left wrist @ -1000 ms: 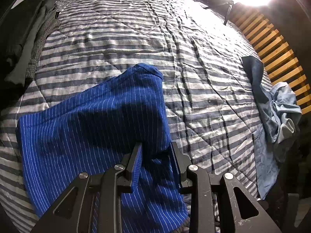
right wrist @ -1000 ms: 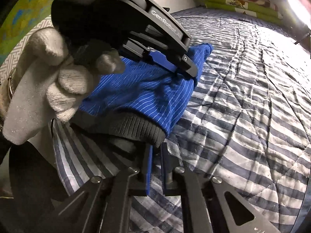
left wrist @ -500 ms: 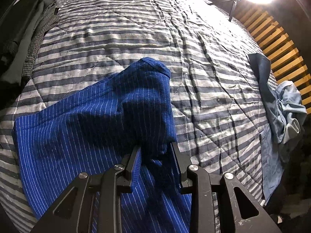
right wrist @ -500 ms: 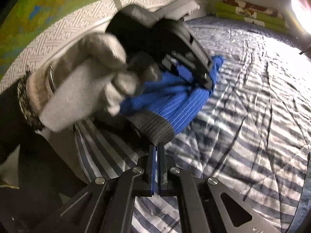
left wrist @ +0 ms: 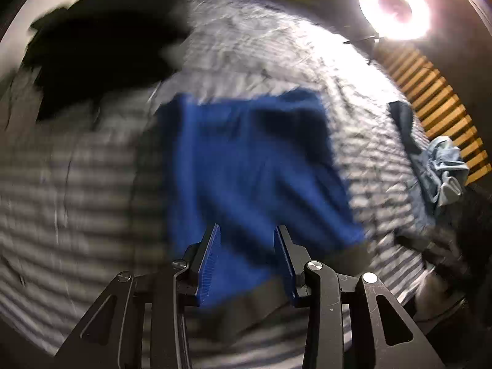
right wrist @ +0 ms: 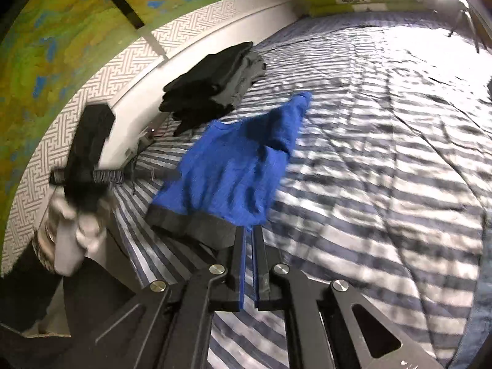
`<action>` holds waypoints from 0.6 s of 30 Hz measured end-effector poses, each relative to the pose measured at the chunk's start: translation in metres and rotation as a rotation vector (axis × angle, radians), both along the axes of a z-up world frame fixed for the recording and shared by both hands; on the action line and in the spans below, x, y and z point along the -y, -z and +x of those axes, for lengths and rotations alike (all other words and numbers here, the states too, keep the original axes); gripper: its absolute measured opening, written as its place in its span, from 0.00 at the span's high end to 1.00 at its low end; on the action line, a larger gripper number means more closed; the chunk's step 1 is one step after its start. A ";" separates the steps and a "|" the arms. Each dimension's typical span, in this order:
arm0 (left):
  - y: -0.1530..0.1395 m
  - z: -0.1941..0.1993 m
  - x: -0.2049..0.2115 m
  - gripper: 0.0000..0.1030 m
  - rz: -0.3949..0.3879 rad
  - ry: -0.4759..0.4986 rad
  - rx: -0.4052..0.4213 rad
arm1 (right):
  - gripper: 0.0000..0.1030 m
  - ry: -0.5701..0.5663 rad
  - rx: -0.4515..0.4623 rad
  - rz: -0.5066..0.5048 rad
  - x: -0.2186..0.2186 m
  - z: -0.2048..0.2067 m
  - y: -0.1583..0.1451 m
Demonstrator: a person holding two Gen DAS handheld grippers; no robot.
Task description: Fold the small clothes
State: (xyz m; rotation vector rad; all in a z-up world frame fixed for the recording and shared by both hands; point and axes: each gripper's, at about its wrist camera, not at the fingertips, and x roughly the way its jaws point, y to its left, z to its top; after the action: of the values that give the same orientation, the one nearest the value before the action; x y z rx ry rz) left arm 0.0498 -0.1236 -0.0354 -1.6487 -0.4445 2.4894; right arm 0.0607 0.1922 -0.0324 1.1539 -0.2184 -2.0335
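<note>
- A pair of blue pinstriped shorts with a dark ribbed waistband lies on a bed under a grey and white striped quilt.
- The shorts look already folded over on themselves: one blue leg end points away towards the far side of the bed, and the waistband sits at the near edge.
- The cloth seems light, soft and limp. It would probably sag and crease wherever it is lifted, and nothing about it looks fragile or slippery.
- The ribbed waistband is likely the firmest part, so its corners, or the hem corners of the leg, seem the best places to pinch.
- The right tongs are nearly closed, with only a thin slit between the jaws. Their tips sit right at the waistband's near corner; I cannot tell whether they pinch any cloth.
- The left tongs have just been opening. In the blurred left wrist view the shorts lie beyond and beneath them, and the pads do not press on the cloth.
- In the right wrist view the left tongs appear off to the left of the shorts, apart from them, gripped by a hand in a white glove.
- A stack of dark folded clothes rests near the wall beyond the shorts.
- A pile of pale blue clothes lies at the far right edge of the bed.
</note>
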 end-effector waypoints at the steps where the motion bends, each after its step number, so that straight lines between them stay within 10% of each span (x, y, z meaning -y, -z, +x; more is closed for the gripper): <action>1: 0.011 0.008 0.008 0.62 0.014 -0.032 0.020 | 0.95 -0.010 -0.010 0.010 0.014 0.001 -0.001; 12: 0.016 0.032 0.046 0.61 0.042 -0.140 -0.009 | 0.95 -0.203 -0.080 0.357 0.086 0.047 0.034; 15: 0.002 0.026 0.053 0.39 0.063 -0.144 -0.046 | 0.94 -0.207 -0.018 0.275 0.074 0.042 0.019; 18: -0.009 0.010 0.052 0.39 0.074 -0.148 -0.092 | 0.89 -0.103 -0.031 0.183 0.059 0.018 -0.006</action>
State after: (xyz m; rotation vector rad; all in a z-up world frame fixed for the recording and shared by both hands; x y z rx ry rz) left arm 0.0599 -0.1760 -0.0266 -1.5192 -0.6609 2.6049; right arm 0.0782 0.1329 -0.0261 1.2183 0.0429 -2.0105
